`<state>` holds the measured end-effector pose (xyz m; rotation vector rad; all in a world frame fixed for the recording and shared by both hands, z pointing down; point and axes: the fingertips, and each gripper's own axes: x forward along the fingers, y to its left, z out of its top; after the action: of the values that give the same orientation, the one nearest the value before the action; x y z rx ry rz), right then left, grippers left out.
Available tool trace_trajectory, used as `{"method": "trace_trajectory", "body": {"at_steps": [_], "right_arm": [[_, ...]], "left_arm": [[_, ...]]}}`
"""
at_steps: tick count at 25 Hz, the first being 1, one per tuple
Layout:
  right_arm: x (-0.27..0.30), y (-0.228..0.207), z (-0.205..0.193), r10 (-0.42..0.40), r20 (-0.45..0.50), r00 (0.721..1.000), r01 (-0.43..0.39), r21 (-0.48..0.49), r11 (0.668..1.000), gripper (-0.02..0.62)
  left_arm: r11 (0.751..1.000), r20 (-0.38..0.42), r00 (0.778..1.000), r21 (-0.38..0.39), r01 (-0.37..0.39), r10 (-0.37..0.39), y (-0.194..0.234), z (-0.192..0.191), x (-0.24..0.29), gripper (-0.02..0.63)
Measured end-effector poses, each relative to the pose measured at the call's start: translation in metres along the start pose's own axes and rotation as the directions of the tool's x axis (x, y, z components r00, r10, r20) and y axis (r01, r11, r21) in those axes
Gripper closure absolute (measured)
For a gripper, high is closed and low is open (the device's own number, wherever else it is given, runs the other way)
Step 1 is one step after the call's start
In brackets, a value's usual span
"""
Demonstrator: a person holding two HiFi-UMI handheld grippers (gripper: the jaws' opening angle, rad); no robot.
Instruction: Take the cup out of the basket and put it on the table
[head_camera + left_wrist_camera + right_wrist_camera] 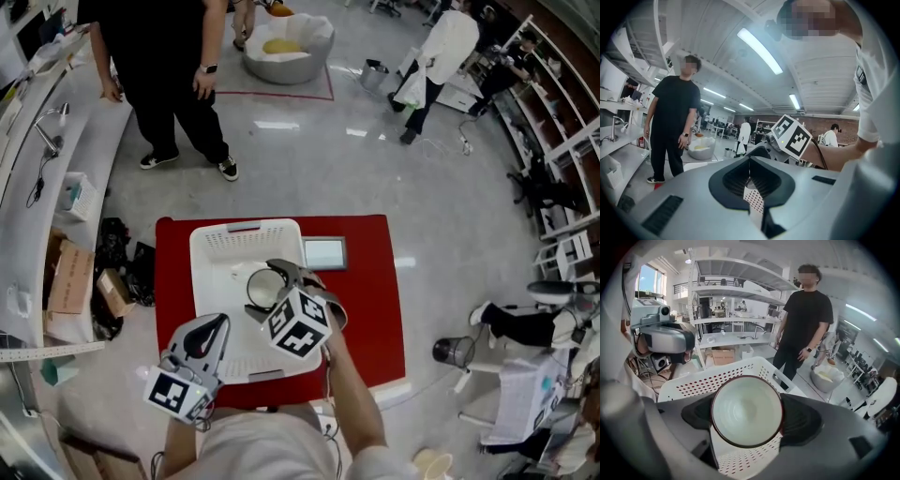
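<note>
The right gripper [272, 287] clamps a dark-rimmed white cup [746, 411] above the white perforated plastic basket [246, 235]. Near left, the left gripper [210, 330] has its jaws pressed together, empty.

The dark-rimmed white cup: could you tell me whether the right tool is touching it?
Touching. In the right gripper view, the right tool clamps the dark-rimmed white cup, with a jaw pressed against each side.

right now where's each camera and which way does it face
Head view: on head, steeply down at red table, white perforated plastic basket, left gripper, right gripper.
Left gripper view: on it, upward across room; shut jaws, right forearm.
Right gripper view: on it, at white dark-rimmed cup between its jaws.
Gripper views share bystander in black.
</note>
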<state>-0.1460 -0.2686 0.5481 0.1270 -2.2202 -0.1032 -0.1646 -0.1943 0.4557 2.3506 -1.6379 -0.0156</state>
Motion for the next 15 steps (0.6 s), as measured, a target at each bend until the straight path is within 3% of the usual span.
{"method": "trace_trajectory", "body": {"at_steps": [15], "right_arm": [[-0.069, -0.014, -0.025, -0.117, 0.031, 0.993, 0.114, 0.072, 0.991, 0.189]], "left_arm": [[0.99, -0.016, 0.99, 0.016, 0.142, -0.141, -0.045, -0.002, 0.029, 0.595]]}}
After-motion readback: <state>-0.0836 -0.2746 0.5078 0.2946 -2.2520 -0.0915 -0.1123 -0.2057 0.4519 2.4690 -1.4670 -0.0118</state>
